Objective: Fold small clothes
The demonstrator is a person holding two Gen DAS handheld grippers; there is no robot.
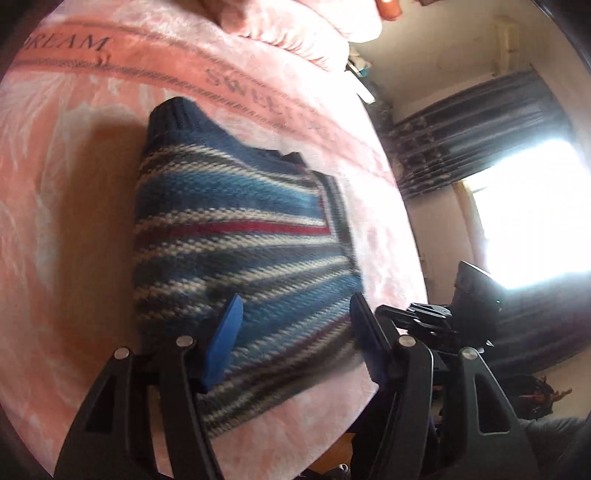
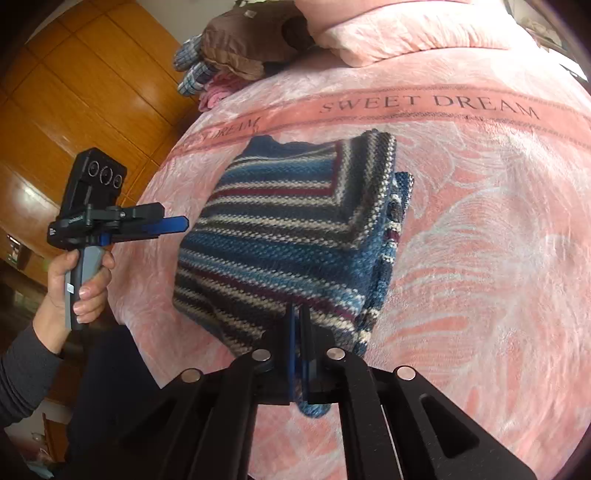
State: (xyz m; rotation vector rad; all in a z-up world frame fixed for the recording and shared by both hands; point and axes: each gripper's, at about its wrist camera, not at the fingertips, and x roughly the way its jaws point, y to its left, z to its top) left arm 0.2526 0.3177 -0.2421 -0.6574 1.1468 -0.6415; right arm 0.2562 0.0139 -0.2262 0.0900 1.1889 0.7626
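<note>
Striped knit, blue and white with dark red lines: the sweater (image 2: 295,236) lies folded into a thick block on the pink blanket (image 2: 480,258) of the bed, just below the "SWEET DREAM" band. In the right wrist view its long axis runs from the near edge up toward that lettering, tilted a little to the left, and the plain navy ribbed end (image 1: 177,114) points away toward the pillows (image 2: 388,33). One sleeve or flap is laid over the right side, so its stripes run crosswise to the rest.

Right hand-held gripper (image 2: 300,314) now: jaws pinched nearly together right at the sweater's near edge, and a scrap of blue knit shows below the fingers, so it looks clamped on the hem, though the fabric between the pads themselves is hard to make out.

Left hand-held gripper (image 1: 295,306): fingers spread wide, nothing between them, hanging over the sweater's near end in its own view. From the right camera it sits off the sweater's left side, just beside the edge but apart from it, blue finger (image 2: 173,223) pointing in at the knit, a hand (image 2: 79,280) wrapped round its grey handle.

A heap of brown and checked clothes (image 2: 229,48) sits up by the pillows.
</note>
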